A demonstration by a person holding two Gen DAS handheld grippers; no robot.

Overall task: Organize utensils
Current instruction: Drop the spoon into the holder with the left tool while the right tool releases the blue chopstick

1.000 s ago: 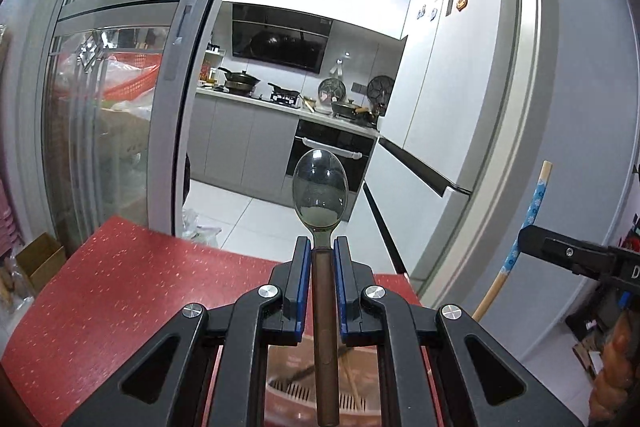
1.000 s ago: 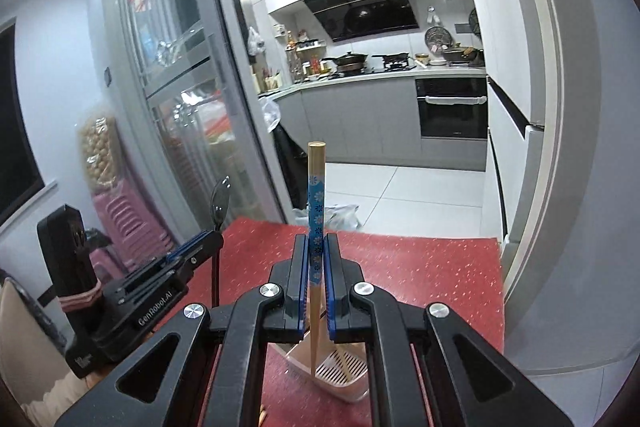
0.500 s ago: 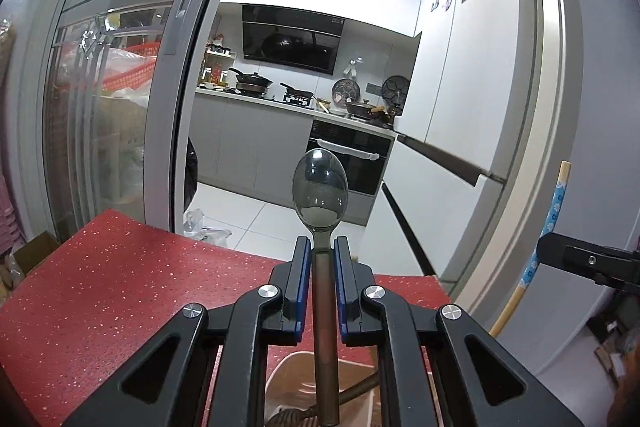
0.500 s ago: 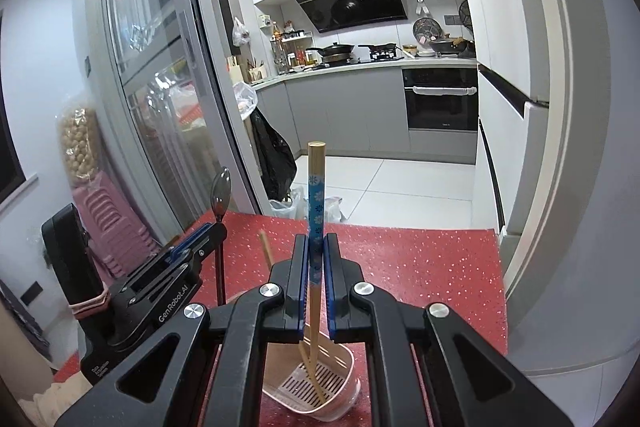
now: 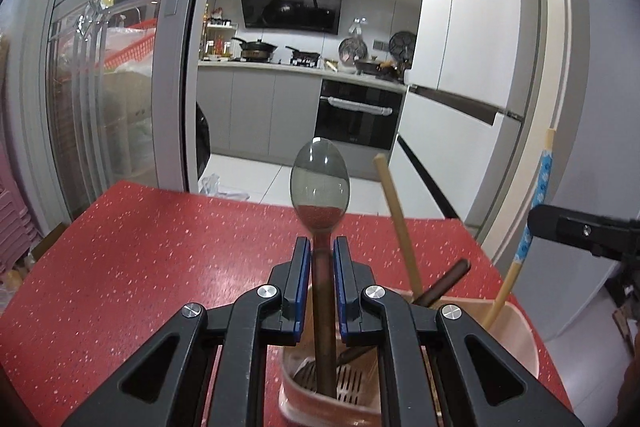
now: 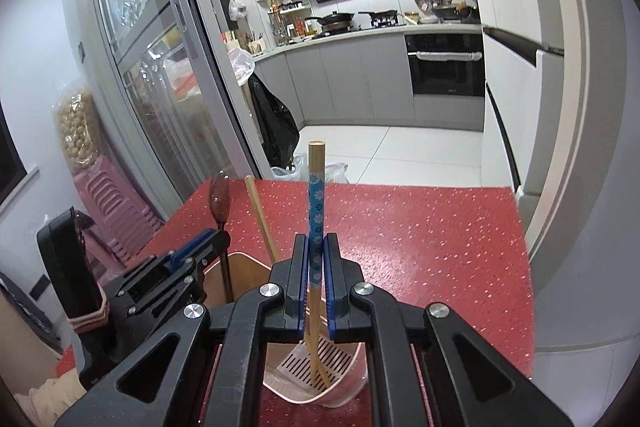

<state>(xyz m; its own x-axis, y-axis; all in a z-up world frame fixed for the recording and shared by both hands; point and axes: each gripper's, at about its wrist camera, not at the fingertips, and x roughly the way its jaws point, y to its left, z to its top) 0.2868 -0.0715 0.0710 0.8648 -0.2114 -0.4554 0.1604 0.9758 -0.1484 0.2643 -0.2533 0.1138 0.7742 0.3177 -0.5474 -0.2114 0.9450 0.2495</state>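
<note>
My left gripper (image 5: 320, 247) is shut on a spoon (image 5: 319, 183) with a brown handle, bowl end up; the handle's lower end reaches down inside the pink utensil holder (image 5: 520, 343). My right gripper (image 6: 316, 247) is shut on a wooden chopstick (image 6: 317, 195) with a blue flowered band, held upright with its tip inside the same holder (image 6: 352, 383), over the slotted bottom. A plain chopstick (image 5: 396, 215) and a dark handle (image 5: 444, 283) lean in the holder. The left gripper (image 6: 200, 247) with the spoon shows at the left of the right wrist view.
The holder stands near the front of a red speckled table (image 5: 160, 251). A glass sliding door (image 5: 100, 87) is at the left, a white fridge (image 5: 472, 67) at the right, kitchen counters beyond. Pink stacked stools (image 6: 112, 211) stand left of the table.
Both grippers have sunk toward the holder with the spoon and chopstick in them. The holder has come further into view, and both utensils' lower ends now reach inside it.
</note>
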